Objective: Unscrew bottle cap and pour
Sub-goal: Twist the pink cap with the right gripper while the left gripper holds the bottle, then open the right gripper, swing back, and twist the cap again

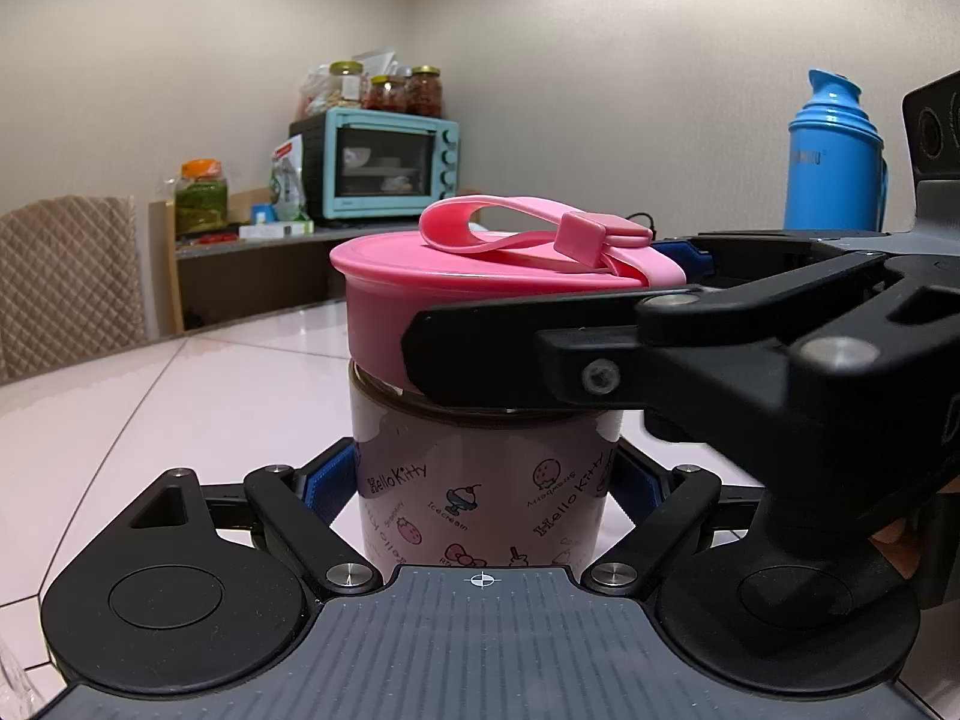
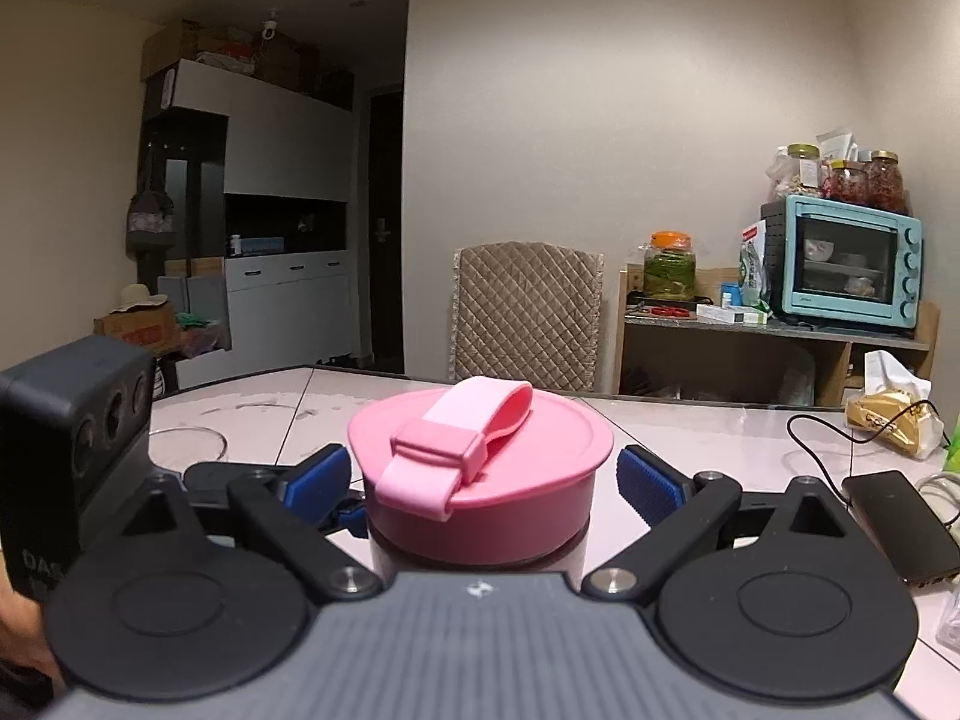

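A Hello Kitty bottle (image 1: 480, 492) with a pink screw cap (image 1: 384, 300) and pink strap loop stands upright on the pale table. My left gripper (image 1: 483, 474) is shut on the bottle's body, blue pads pressed on both sides. My right gripper (image 2: 483, 477) sits around the pink cap (image 2: 486, 456) at cap height, its blue pads (image 2: 645, 483) a little apart from the cap's sides, so it is open. The right gripper's black arm (image 1: 690, 348) crosses the cap in the left wrist view.
A blue thermos (image 1: 834, 162) stands at the back right. A black phone (image 2: 900, 522) with a cable and a yellow packet (image 2: 894, 420) lie on the table (image 2: 690, 432) to the right. A glass ring (image 2: 186, 444) lies left. A quilted chair (image 2: 528, 312) and a teal oven (image 2: 852, 264) stand behind.
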A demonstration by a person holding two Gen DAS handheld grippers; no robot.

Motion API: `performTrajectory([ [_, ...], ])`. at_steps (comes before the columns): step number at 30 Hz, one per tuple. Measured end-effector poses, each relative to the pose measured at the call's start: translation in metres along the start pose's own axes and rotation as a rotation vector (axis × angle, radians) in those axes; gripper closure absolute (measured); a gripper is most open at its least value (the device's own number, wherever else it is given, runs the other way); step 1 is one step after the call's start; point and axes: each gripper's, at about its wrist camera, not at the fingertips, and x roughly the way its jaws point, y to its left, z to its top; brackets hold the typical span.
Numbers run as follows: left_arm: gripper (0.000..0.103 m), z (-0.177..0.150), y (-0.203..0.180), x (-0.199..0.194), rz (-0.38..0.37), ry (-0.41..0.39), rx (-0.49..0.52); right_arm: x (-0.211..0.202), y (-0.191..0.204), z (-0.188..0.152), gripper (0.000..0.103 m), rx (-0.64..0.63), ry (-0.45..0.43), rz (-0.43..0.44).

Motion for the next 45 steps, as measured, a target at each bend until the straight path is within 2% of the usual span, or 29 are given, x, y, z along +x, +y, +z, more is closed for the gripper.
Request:
performTrajectory([
  [9, 0.013, 0.000, 0.000, 0.000, 0.000, 0.000, 0.000, 0.003, 0.008, -0.002, 0.014, 0.006, 0.001, -0.036],
  [11, 0.013, 0.000, 0.000, 0.000, 0.000, 0.000, 0.000, 0.003, 0.009, -0.003, 0.017, 0.005, 0.003, -0.031],
  [16, 0.013, 0.000, 0.000, 0.000, 0.000, 0.000, 0.000, 0.002, 0.006, -0.003, 0.018, -0.014, 0.004, -0.004],
  [19, 0.013, 0.000, 0.000, 0.000, 0.000, 0.000, 0.000, 0.001, -0.003, -0.001, 0.018, -0.027, 0.009, 0.058],
  [25, 0.013, 0.000, -0.001, 0.000, 0.000, 0.000, -0.001, 0.005, -0.031, 0.004, 0.018, -0.069, 0.025, 0.246],
  [30, 0.013, 0.000, 0.000, -0.001, 0.000, 0.000, -0.001, 0.014, -0.064, 0.007, 0.018, -0.050, 0.033, 0.450],
  [32, 0.013, 0.001, -0.001, -0.001, -0.001, 0.000, -0.002, 0.016, -0.067, 0.009, 0.018, -0.047, 0.037, 0.477],
  [41, 0.013, 0.001, -0.002, -0.001, 0.000, 0.000, 0.000, 0.013, -0.062, 0.015, 0.017, -0.065, 0.039, 0.450],
  [45, 0.013, 0.000, -0.002, -0.001, 0.000, 0.000, -0.001, 0.007, -0.056, 0.015, 0.010, -0.069, 0.032, 0.427],
])
